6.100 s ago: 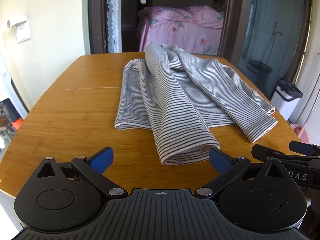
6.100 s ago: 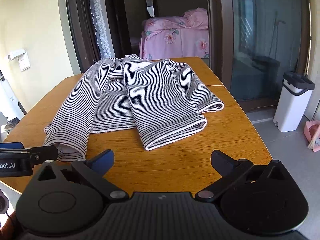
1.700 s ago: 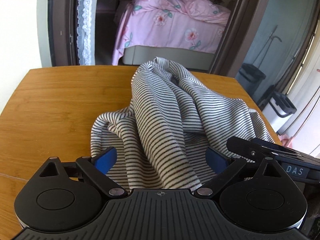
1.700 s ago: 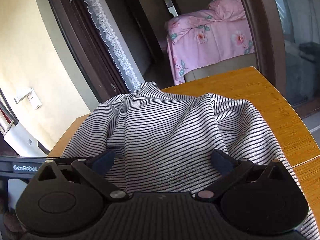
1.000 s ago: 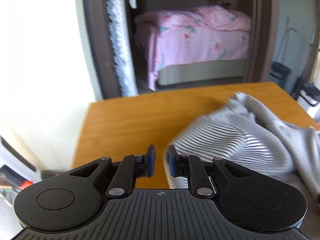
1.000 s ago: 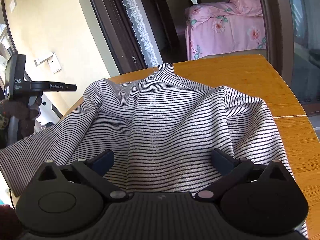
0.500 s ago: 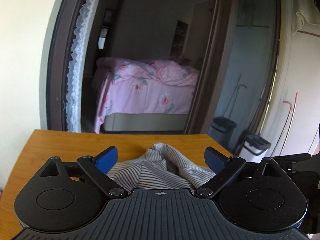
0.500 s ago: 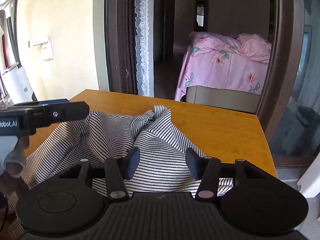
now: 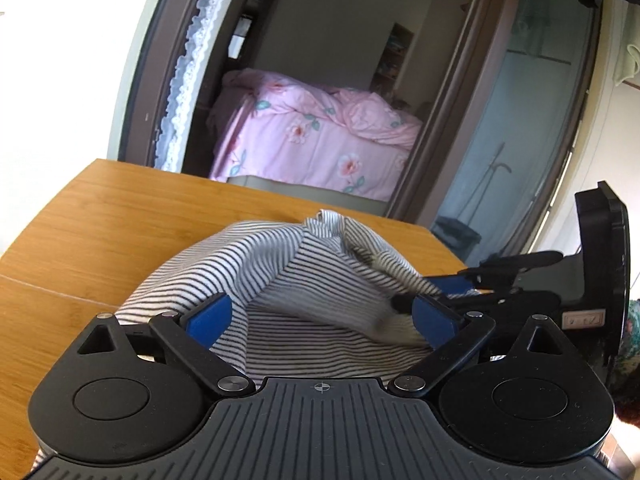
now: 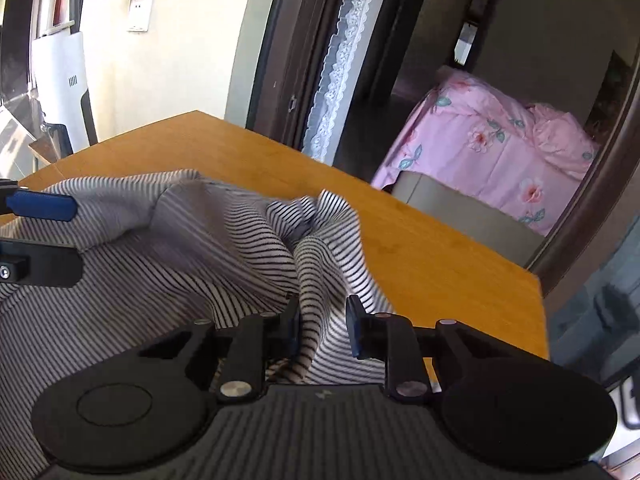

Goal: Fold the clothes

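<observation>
A black-and-white striped garment (image 9: 288,280) lies bunched on the wooden table (image 9: 100,224); it also shows in the right wrist view (image 10: 200,248). My left gripper (image 9: 322,314) is open, its blue pads wide apart over the cloth. My right gripper (image 10: 323,326) has its jaws nearly closed around a raised fold of the striped garment. The right gripper's body shows at the right of the left wrist view (image 9: 600,264). The left gripper's blue finger shows at the left edge of the right wrist view (image 10: 40,204).
Bare table (image 10: 420,248) extends beyond the garment to its far edge. Behind it is a doorway with a lace curtain (image 10: 336,60) and a pink bed (image 9: 312,144). A glass door (image 9: 512,152) is at the right.
The right gripper's jaws have narrowed further onto a fold of the garment and it has tilted. The left gripper has stayed open and dropped closer to the cloth.
</observation>
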`<state>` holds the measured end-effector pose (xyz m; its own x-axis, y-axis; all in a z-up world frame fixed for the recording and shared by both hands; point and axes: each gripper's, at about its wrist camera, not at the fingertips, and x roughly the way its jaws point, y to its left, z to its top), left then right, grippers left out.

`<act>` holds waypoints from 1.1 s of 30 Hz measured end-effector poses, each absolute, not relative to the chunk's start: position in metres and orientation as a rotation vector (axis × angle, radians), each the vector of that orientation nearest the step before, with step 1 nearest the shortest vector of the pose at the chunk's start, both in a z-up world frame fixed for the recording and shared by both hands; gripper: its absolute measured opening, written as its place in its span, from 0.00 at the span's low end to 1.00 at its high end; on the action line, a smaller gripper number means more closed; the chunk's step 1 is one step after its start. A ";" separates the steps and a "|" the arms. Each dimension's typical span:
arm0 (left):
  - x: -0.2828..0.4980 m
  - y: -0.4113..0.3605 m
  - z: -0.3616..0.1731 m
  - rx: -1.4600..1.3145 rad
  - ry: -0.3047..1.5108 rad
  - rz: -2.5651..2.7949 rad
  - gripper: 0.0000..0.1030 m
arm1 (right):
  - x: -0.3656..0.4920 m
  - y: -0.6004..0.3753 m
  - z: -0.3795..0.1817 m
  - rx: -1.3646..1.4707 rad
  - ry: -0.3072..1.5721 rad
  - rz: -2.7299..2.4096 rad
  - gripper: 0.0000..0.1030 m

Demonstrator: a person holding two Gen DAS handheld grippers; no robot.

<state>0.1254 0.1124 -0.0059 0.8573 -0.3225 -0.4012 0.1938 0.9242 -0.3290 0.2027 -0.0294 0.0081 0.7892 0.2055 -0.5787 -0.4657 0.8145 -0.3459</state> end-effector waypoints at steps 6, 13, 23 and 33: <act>0.122 0.106 -0.004 -0.229 0.488 -0.265 1.00 | 0.253 -0.088 0.030 -0.602 0.474 0.097 0.04; 0.134 0.098 0.008 -0.111 0.539 -0.270 1.00 | 0.255 -0.111 0.033 -0.434 0.493 0.116 0.06; 0.185 0.111 0.014 0.153 0.722 -0.315 1.00 | 0.268 -0.093 0.062 0.078 0.648 0.502 0.22; 0.133 0.089 0.029 -0.003 0.527 -0.463 1.00 | 0.358 -0.006 -0.002 0.186 1.065 0.528 0.32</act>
<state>0.1332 0.0888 0.0286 0.7637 -0.4270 -0.4841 0.4253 0.8970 -0.1202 0.3583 -0.0061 -0.0022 0.3751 0.4971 -0.7825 -0.3221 0.8614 0.3928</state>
